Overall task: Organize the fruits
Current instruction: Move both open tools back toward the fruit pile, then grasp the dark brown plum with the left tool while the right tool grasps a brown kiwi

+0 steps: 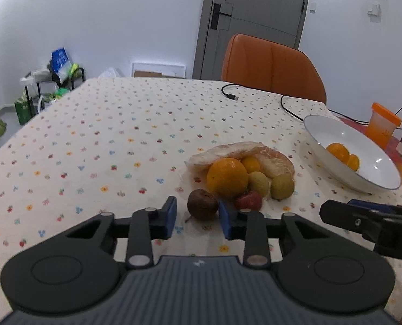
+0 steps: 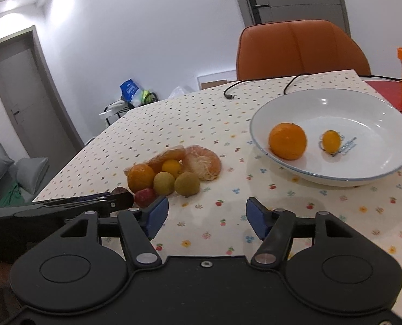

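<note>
Where open left tongs (image 1: 198,218): passionfruit (image 1: 202,204).

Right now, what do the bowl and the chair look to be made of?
Bowl: likely glazed ceramic or enamel; glossy white with glare spots and a thin blue rim line. Chair: probably leather or faux leather; smooth orange, stitched panels, soft sheen.

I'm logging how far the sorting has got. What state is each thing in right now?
left gripper: open, dark fruit between its fingers
right gripper: open, empty
white bowl: holds two orange fruits
fruit pile: on tablecloth
door: closed
</note>
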A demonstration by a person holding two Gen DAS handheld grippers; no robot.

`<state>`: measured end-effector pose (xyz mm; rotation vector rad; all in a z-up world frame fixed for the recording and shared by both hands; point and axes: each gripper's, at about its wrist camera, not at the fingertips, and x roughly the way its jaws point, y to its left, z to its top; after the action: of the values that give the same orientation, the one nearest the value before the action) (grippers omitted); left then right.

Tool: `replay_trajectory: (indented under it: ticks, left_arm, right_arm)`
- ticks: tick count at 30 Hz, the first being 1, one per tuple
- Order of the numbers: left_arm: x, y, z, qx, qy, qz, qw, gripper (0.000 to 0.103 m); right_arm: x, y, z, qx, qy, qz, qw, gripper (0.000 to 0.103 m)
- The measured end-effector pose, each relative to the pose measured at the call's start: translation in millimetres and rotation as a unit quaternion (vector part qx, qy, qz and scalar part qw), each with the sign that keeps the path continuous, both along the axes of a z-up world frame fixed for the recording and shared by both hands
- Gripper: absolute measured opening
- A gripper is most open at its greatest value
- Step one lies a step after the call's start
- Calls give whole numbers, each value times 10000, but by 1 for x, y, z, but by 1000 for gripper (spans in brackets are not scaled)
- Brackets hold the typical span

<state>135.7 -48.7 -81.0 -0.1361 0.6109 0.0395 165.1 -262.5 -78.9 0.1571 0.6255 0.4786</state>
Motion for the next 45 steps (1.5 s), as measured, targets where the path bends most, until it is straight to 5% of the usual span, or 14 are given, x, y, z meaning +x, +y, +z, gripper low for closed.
replay_trajectory:
  ticks: [2, 19, 23, 27, 45]
  left_arm:
    - [2, 1, 0, -1, -5, 35, 10000, 23]
    - [-5, 36, 12, -147, -82, 393, 9991, 22]
    - [-7, 39, 15, -151, -129, 446, 9988, 22]
    - [-11, 40, 16, -143, -147, 454, 9988, 22]
    - [-20, 21, 28, -66, -321, 270, 9991, 22]
  right_arm:
    - [3, 2, 0, -17, 16, 35, 10000, 63]
    - [29, 35, -7, -213, 42, 355, 9991, 57]
    - [33, 42, -10, -302, -19, 424, 9986, 47]
    - [33, 42, -9, -294, -7, 528, 9982, 25]
    - [14, 7, 8, -54, -252, 311, 9992, 25]
